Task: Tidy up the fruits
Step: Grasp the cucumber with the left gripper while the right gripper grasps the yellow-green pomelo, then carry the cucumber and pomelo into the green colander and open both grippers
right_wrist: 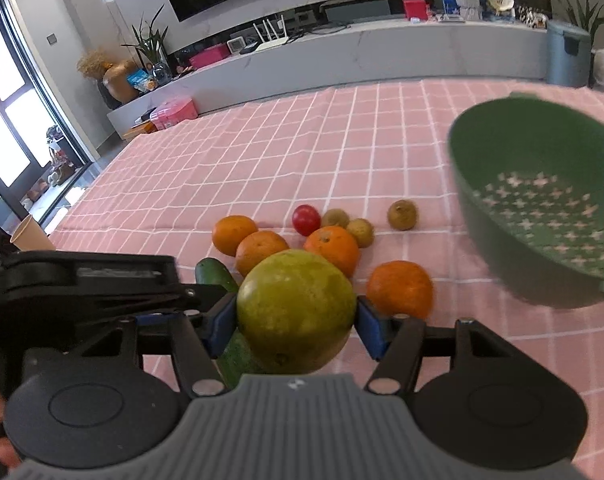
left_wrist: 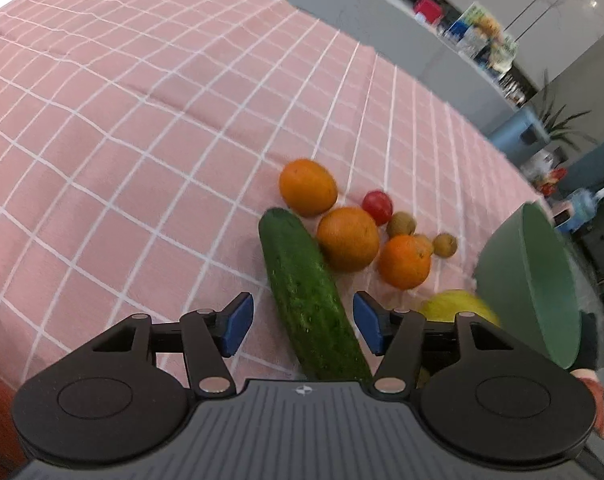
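In the left wrist view a long green cucumber [left_wrist: 308,300] lies on the pink checked cloth between the blue pads [left_wrist: 237,324] of my left gripper [left_wrist: 302,322]. A gap shows on each side, so that gripper is open. Beyond it lie three oranges [left_wrist: 348,238], a red tomato [left_wrist: 377,206] and small brown fruits [left_wrist: 401,224]. My right gripper [right_wrist: 295,326] is shut on a large yellow-green fruit [right_wrist: 295,308], both pads pressing its sides. Several oranges [right_wrist: 400,288], the tomato [right_wrist: 306,220] and the cucumber [right_wrist: 215,274] lie behind it.
A green colander [right_wrist: 542,220] stands tilted and blurred at the right, also seen as the green colander [left_wrist: 530,280] beside the fruit. A paper cup [right_wrist: 29,234] sits at the cloth's left edge. The cloth [left_wrist: 141,120] stretches far to the left.
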The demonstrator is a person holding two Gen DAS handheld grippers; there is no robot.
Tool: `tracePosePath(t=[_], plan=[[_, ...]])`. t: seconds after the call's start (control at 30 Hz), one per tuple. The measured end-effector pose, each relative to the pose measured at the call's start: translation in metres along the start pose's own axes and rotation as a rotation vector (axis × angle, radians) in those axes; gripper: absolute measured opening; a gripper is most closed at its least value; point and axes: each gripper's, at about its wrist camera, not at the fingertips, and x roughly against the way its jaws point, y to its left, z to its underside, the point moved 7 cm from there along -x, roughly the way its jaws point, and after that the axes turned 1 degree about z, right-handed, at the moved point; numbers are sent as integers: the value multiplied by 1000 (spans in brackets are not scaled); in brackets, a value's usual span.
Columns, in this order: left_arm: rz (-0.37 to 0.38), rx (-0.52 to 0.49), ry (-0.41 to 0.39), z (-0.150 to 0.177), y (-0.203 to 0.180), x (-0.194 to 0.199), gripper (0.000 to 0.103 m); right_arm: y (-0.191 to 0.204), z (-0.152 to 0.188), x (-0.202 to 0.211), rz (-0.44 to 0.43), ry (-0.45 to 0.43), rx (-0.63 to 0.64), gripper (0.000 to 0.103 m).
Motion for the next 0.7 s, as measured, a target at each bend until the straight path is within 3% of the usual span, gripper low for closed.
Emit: tracePosePath(t=[0.2,0.27,0.37,0.53,0.7], plan=[[-32,24,49,6,-9,-16,65,-19,-9,37,52,-57,56,59],[-47,27,63,7,-11,-20,55,-25,-14,49,73,-83,92,59],[-61,19,55,8,-14,-20,49,-36,-23,66,101,-119,140,59],[-64,10,40,12,-13,-14,47,-65,-38,84,145,-139,177,59],[-9,-59,-19,16,-22,15,46,-90,-48,89,183,-136,231,59]])
